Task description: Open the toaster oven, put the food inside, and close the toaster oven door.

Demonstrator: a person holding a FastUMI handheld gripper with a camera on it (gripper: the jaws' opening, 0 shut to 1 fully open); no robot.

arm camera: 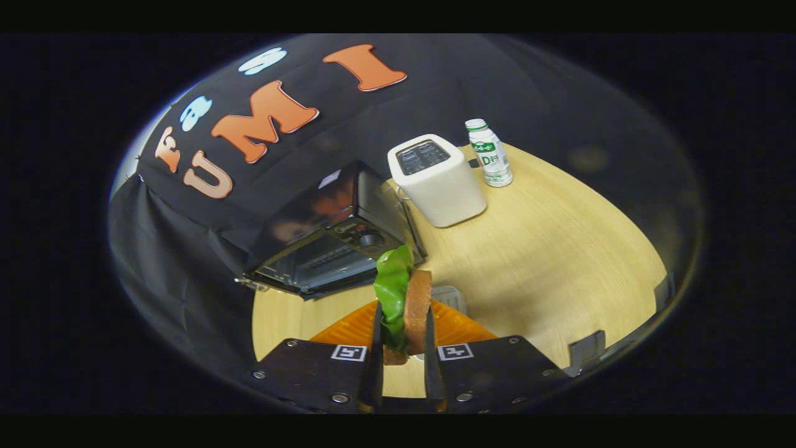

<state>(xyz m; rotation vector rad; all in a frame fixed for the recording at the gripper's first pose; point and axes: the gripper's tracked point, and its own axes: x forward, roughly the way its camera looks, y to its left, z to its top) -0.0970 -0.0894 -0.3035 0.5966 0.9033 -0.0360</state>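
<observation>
Between the two fingers of my gripper (403, 348) I see the food (404, 298), a slice of brown bread with a green leaf against its left side, standing on edge; both fingers press on it, so the gripper is clamped on the food and holds it above the wooden table (547, 249). Under the food lies an orange plate (348, 326), and I see nothing else on the part of it that shows. Beyond the fingers, a little to the left, stands the black toaster oven (329, 239). It looks tilted because of my viewing angle, and its glass door faces toward me. From this picture I cannot tell for sure if the door is already down or closed, though I can see the rack bars through or past the glass. Just to the right of it is a white toaster (438, 180) with two slots on top, which look empty to me, and near that a small white bottle (489, 152) with a cap on it. I judge that the step in hand is carrying the food to the oven. The next move calls for bringing the food level with the oven opening, keeping the grip firm so the leaf does not slip out, then releasing it on the rack.
</observation>
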